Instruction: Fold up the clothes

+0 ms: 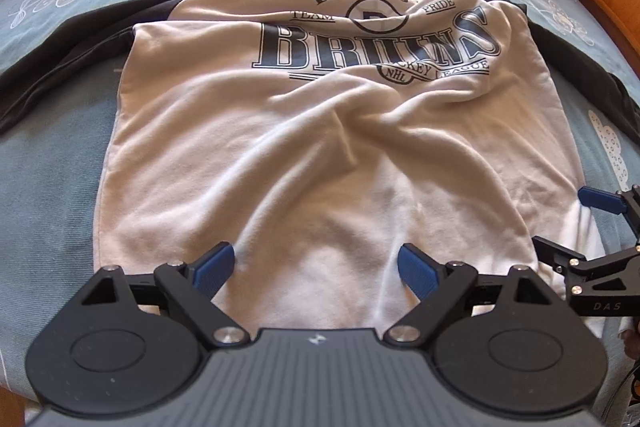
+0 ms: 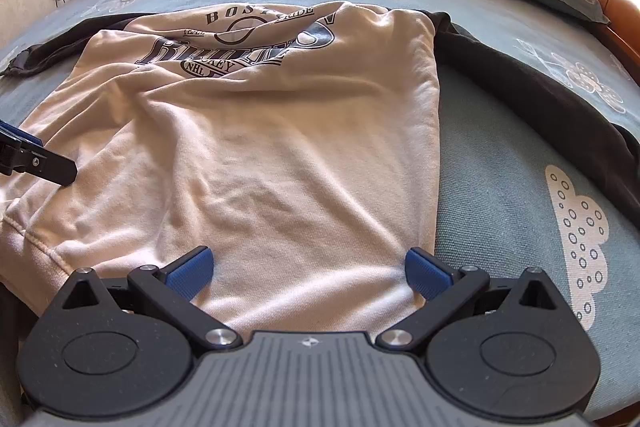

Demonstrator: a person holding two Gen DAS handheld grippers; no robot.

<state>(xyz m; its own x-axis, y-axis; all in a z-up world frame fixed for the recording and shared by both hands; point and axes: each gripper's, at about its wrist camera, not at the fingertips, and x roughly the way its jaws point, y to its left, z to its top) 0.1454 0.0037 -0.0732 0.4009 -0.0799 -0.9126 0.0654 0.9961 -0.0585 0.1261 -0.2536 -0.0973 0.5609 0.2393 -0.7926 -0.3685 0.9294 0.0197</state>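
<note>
Bed w/ blue floral sheet [image 2: 492, 163]; sweatshirt [image 1: 304, 155] spread ahead of both grippers, left [image 1: 316, 269] & right [image 2: 308, 271], fingers spread, nothing pinched.

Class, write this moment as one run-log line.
task: fold clothes | sweatshirt: flat on bed, wrinkled, sleeves spread | left gripper: open, empty, over hem | right gripper: open, empty, over hem

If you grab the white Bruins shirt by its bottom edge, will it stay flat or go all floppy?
Probably floppy: the shirt already lies in soft wrinkles. It would likely sag and drag its dark sleeves. It looks thick, so maybe a bit heavy.
</note>
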